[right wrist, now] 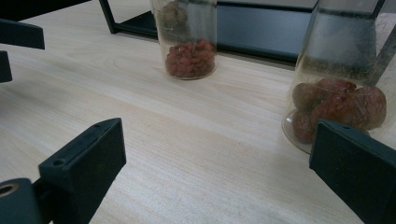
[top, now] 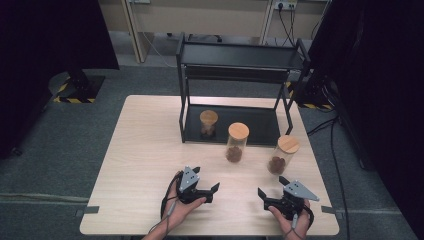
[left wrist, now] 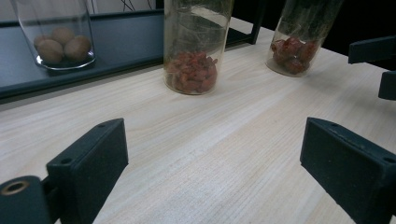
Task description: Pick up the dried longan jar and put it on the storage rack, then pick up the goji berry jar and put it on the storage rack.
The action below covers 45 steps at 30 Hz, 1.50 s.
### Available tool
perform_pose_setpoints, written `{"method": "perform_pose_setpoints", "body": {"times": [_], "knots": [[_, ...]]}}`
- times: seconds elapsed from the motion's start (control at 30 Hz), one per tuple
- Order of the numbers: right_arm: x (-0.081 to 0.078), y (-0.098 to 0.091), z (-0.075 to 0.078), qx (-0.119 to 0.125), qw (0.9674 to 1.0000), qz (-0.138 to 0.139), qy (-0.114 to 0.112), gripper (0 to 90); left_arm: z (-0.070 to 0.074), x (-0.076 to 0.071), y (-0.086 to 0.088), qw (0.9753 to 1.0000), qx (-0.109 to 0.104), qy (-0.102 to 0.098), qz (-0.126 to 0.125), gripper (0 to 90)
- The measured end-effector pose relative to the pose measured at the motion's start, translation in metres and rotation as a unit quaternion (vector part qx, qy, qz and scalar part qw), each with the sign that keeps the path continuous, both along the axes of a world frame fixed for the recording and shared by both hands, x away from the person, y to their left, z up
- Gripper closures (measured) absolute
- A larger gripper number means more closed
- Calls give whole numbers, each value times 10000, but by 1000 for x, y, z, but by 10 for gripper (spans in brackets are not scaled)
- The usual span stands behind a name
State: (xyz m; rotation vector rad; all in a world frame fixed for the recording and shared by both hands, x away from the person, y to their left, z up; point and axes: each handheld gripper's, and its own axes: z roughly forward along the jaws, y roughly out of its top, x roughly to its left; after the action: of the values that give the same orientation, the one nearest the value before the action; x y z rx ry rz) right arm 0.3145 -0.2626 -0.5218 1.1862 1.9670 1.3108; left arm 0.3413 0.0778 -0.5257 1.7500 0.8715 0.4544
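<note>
Three glass jars with bamboo lids stand ahead of me. The walnut jar (top: 208,123) (left wrist: 56,37) sits on the lower shelf of a black rack (top: 260,127). On the table are the jar of small red berries (top: 237,142) (left wrist: 192,51) (right wrist: 189,44) and, further right, the jar of large red dates (top: 283,155) (left wrist: 296,44) (right wrist: 338,93). My left gripper (top: 206,179) (left wrist: 215,168) rests near the front edge, open and empty, aimed at the berry jar. Beside it my right gripper (top: 272,186) (right wrist: 219,172) is open too, its right jaw close to the date jar.
The two-tier black rack's upper shelf (top: 240,55) overhangs the back of the wooden table (top: 145,150). Bare wood lies to the left and between the grippers and the jars. Black curtains and floor cables surround the table.
</note>
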Motion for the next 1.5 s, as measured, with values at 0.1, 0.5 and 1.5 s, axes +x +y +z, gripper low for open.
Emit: {"method": "perform_pose_setpoints", "body": {"times": [0.1, 0.5, 1.5], "knots": [[0, 0, 0, 24, 10000, -11, 17, 40, 0, 0, 0, 10000, 15, 2, 1, 72], [4, 1, 9, 171, 9996, -111, -214, 37, 0, -3, -2, 9998, 97, -146, -18, 73], [115, 98, 65, 78, 9968, 92, -795, 109, 0, -5, -2, 9996, 80, -257, -15, 78]]}}
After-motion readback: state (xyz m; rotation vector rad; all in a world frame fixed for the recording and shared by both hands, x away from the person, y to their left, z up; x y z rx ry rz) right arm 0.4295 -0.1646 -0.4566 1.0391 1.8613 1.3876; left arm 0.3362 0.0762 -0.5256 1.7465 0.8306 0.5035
